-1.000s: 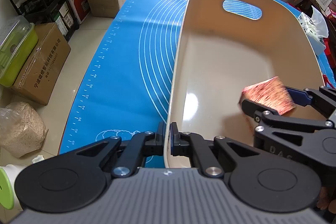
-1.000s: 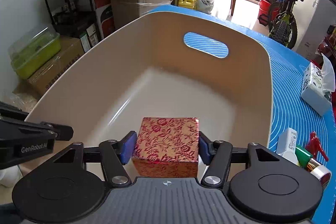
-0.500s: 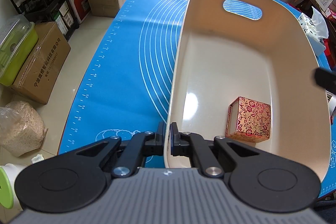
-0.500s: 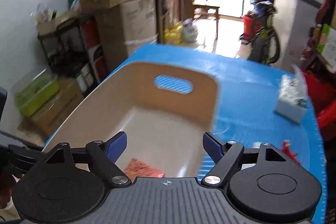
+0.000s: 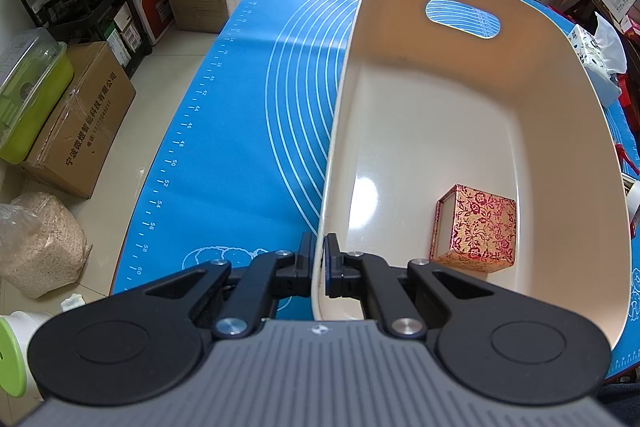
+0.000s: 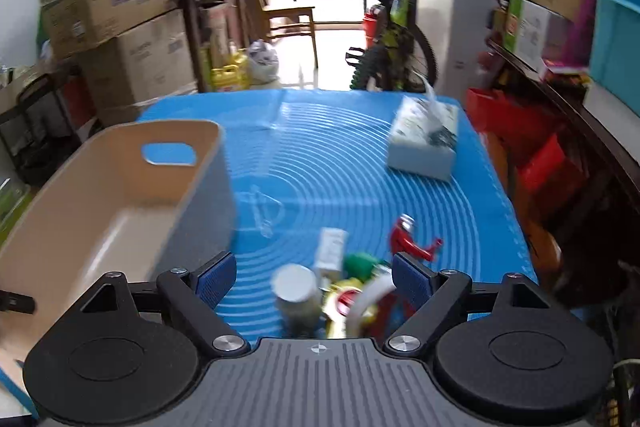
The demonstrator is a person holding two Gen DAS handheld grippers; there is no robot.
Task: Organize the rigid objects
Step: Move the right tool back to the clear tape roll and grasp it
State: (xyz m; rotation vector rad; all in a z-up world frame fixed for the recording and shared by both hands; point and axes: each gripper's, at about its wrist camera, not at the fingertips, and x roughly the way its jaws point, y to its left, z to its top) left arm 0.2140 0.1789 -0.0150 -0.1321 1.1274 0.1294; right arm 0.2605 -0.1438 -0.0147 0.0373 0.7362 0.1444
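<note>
floral box (image 5: 476,229) now released in beige bin (image 5: 568,131), right gripper (image 6: 314,277) fingers opening, left gripper (image 5: 319,259) clamping rim

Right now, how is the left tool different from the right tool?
The left tool is shut, pinching the bin wall; the right tool is open, its jaws opening wider, and grips nothing. The left tool sits at the bin, where the red patterned box lies; the right tool is off beside it, above the clutter on the blue mat. Both are black with blue pads.
</note>
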